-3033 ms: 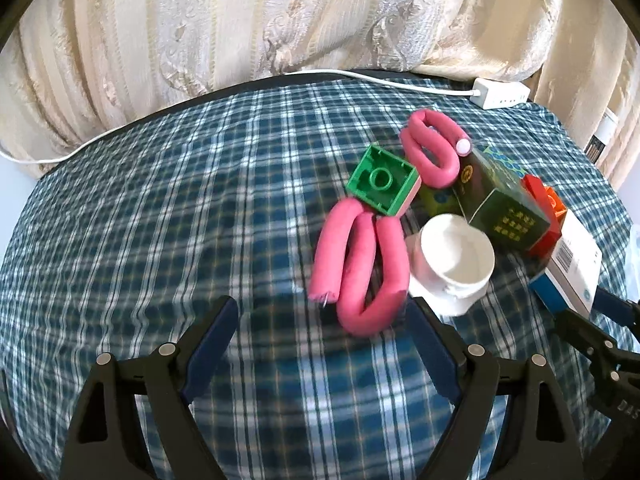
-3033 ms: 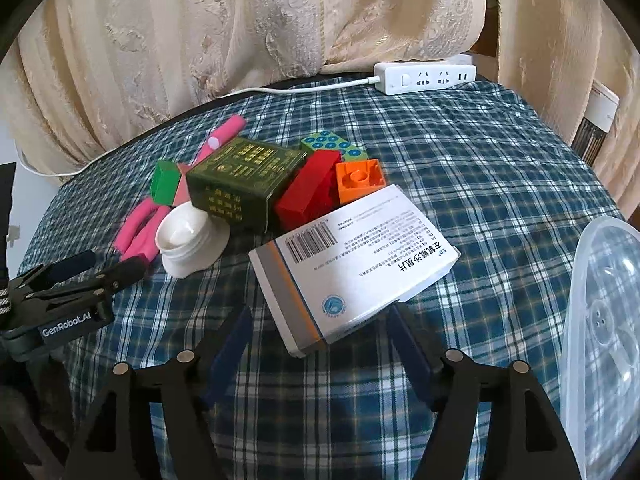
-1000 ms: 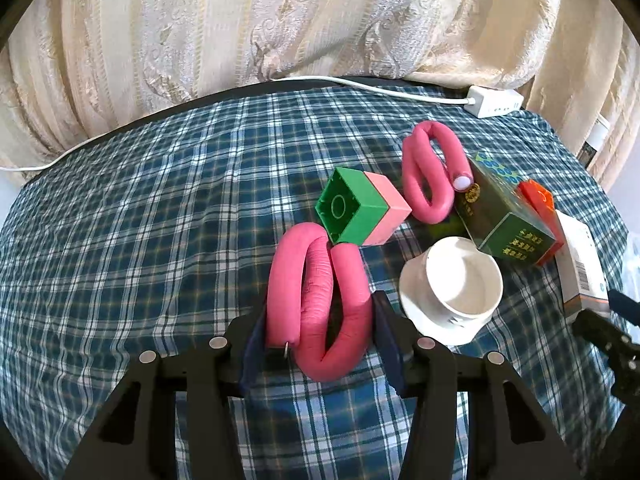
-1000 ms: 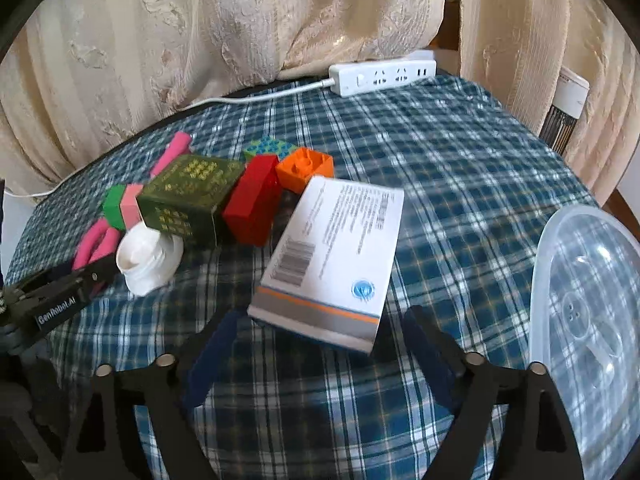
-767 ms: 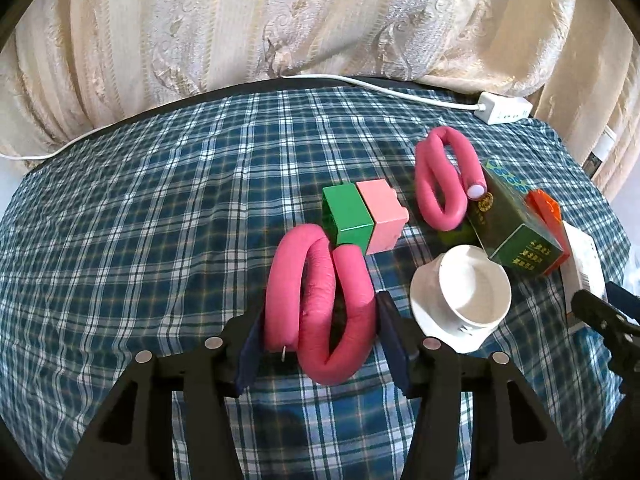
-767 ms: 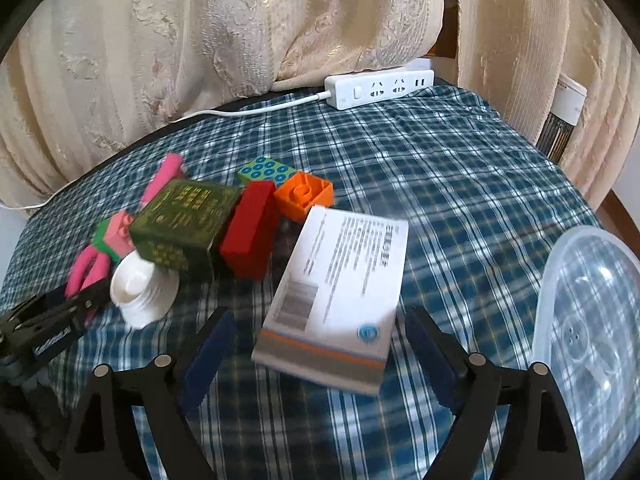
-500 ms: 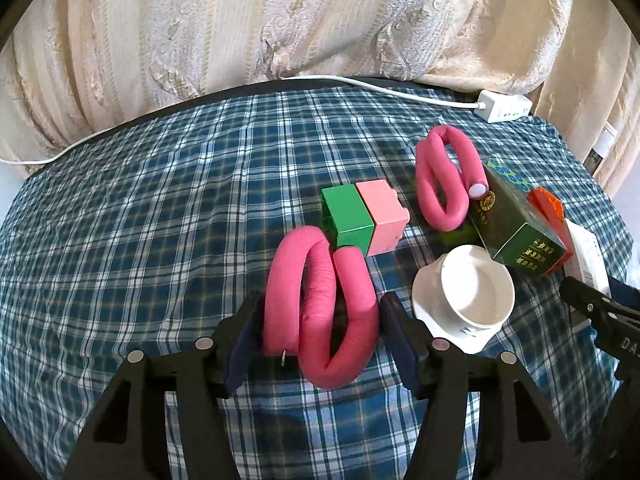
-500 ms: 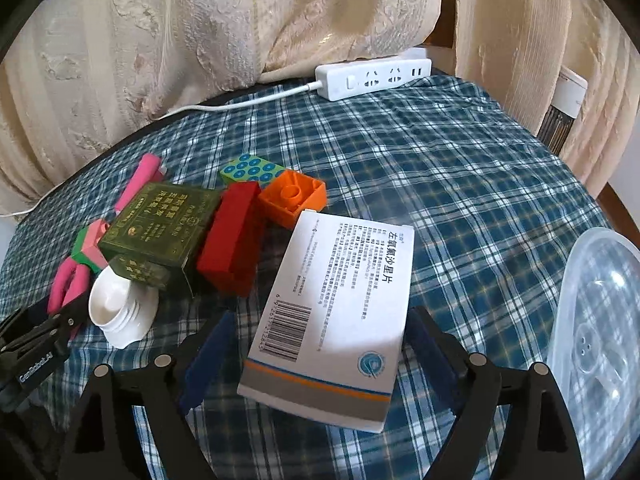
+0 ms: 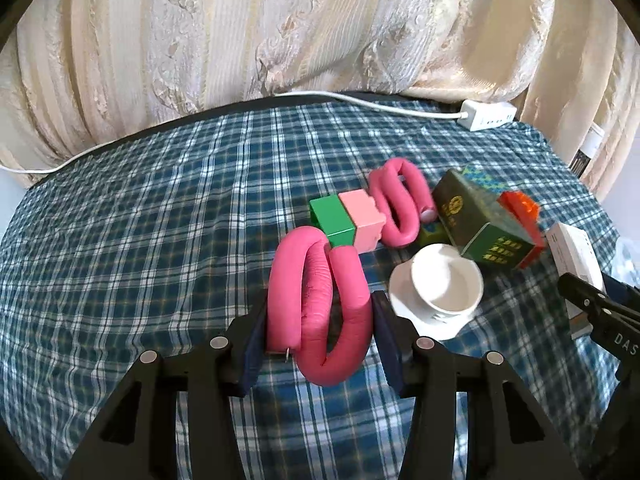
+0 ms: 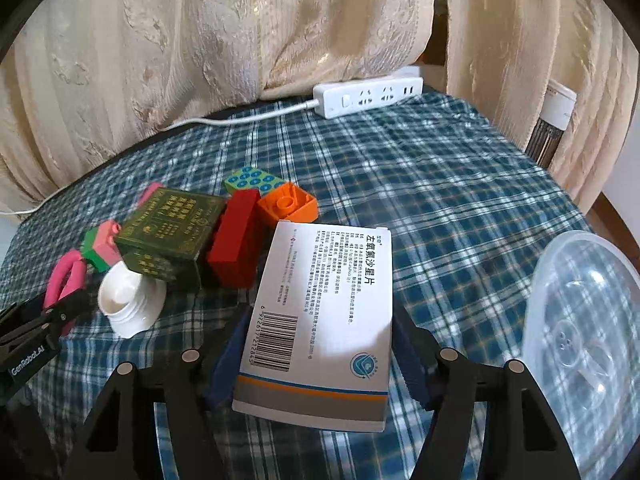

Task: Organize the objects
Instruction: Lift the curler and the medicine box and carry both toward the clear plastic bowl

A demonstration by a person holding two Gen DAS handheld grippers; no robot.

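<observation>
My left claw (image 9: 318, 344) is closing on the pink foam roller (image 9: 320, 304): both pads already press its bent loops, so I count it gripped, low at 6 o'clock in the left wrist view. My right claw (image 10: 316, 354) is closing too, its pads touching or very near the two long edges of the white medicine box (image 10: 320, 320) that lies flat between them at 6 o'clock in the right wrist view; whether they press yet I cannot tell

Just past the roller at 3 o'clock stands the white cup (image 9: 438, 284). Beyond, near 12 o'clock, the green-and-pink block (image 9: 346, 224) touches the roller's far bend, with a second pink roller (image 9: 400, 204), the dark green box (image 9: 484, 224) and an orange block (image 9: 520, 208) behind it. From the right, a red block (image 10: 236, 240) sits just beyond the medicine box, and the clear tub (image 10: 584, 344) is at 3 o'clock, near the box

I judge this the pickup step, both hands at once. Next I need a firm squeeze, then a straight lift so the roller clears the block, and likely a carry toward the tub
</observation>
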